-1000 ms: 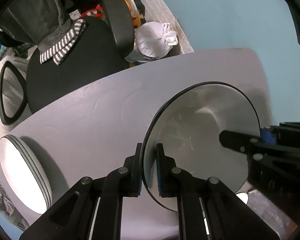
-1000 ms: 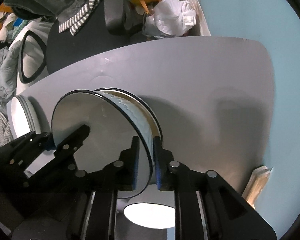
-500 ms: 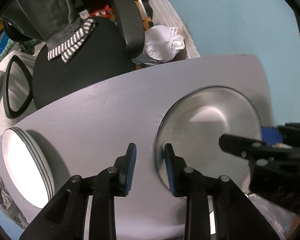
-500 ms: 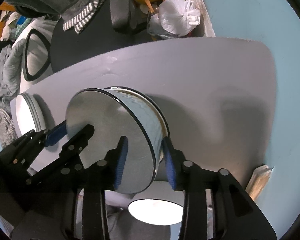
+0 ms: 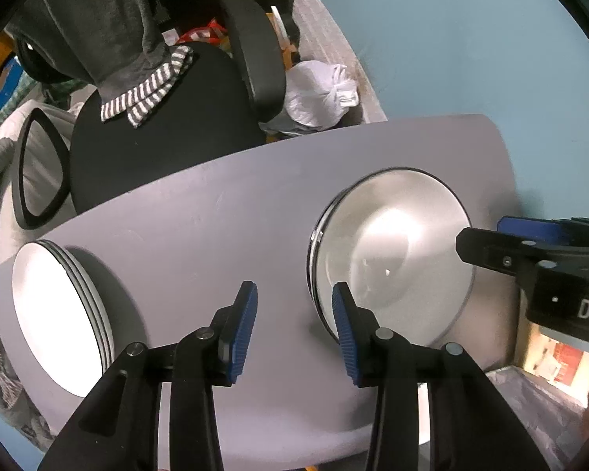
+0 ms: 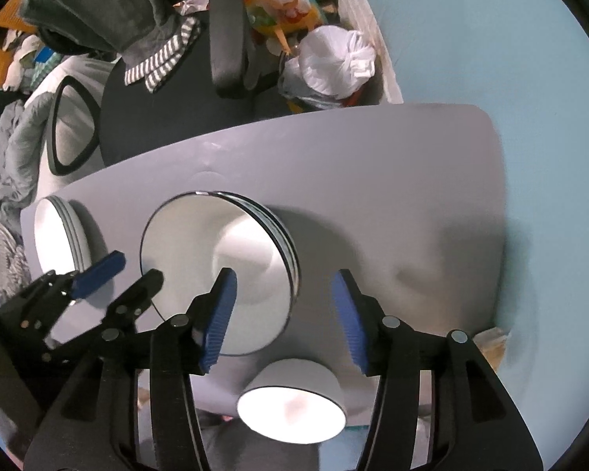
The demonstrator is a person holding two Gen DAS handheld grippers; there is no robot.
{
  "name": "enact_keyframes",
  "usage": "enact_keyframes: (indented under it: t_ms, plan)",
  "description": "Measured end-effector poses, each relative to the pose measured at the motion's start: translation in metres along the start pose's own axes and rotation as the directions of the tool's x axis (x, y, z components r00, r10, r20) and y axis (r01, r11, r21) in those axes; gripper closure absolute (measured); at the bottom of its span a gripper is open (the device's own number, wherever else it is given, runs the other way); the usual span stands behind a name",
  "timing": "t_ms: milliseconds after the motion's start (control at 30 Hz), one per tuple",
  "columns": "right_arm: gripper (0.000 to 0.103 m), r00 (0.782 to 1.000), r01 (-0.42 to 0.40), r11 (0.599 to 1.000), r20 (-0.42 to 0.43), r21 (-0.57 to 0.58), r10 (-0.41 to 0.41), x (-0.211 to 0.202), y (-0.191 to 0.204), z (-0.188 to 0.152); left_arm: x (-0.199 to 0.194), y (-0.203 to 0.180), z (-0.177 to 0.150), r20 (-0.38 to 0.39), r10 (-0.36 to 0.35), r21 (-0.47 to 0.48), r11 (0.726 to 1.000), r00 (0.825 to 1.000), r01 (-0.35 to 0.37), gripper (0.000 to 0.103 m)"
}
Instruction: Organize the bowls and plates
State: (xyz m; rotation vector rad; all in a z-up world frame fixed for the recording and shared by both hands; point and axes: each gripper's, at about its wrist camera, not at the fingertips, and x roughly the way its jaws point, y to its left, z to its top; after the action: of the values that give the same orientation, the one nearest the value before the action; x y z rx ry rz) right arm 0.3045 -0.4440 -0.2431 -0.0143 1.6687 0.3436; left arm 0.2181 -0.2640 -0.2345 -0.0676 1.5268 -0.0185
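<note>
A stack of grey black-rimmed bowls sits on the grey table; it also shows in the right wrist view. A stack of white plates lies at the table's left end, also seen in the right wrist view. A small white bowl sits at the table's near edge. My left gripper is open and empty, just left of the bowl stack. My right gripper is open and empty, just right of the bowl stack.
A black office chair with grey clothing draped on it stands behind the table. A white tied bag lies on the floor by the blue wall. A cardboard box sits beyond the table's right end.
Both grippers let go of the top bowl's rim, opened wide and drew back. The bowl now rests on the stack.
</note>
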Motion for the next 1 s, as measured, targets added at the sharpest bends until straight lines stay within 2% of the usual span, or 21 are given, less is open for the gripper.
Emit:
enact_keyframes:
  t_ms: [200,433,567,833,900,1000]
  plan:
    - [0.049,0.998,0.047,0.998,0.030,-0.035,-0.046,-0.009,0.000,-0.017,-0.008,-0.001,-0.013,0.015,-0.001,0.023,1.000,1.000,0.001,0.058]
    - [0.047,0.993,0.095,0.994,0.075,-0.062,-0.090,-0.018,-0.005,-0.040,-0.011,-0.016,-0.031,0.015,-0.032,0.059,0.998,0.999,0.031,0.057]
    - [0.047,0.992,0.105,0.993,0.078,-0.061,-0.100,-0.018,-0.009,-0.056,-0.008,-0.022,-0.043,0.005,-0.044,0.079,0.996,0.999,0.043,0.052]
    - [0.047,0.994,0.091,0.995,0.063,-0.044,-0.088,-0.010,-0.014,-0.081,0.002,-0.030,-0.060,-0.027,-0.055,0.097,0.994,0.998,0.058,0.051]
    - [0.047,0.995,0.085,0.996,0.058,-0.034,-0.083,-0.007,-0.016,-0.086,0.003,-0.032,-0.064,-0.034,-0.060,0.104,0.993,0.998,0.064,0.046]
    - [0.047,0.996,0.073,0.997,0.045,-0.017,-0.072,-0.001,-0.020,-0.093,0.005,-0.036,-0.070,-0.041,-0.070,0.106,0.992,0.997,0.074,0.044]
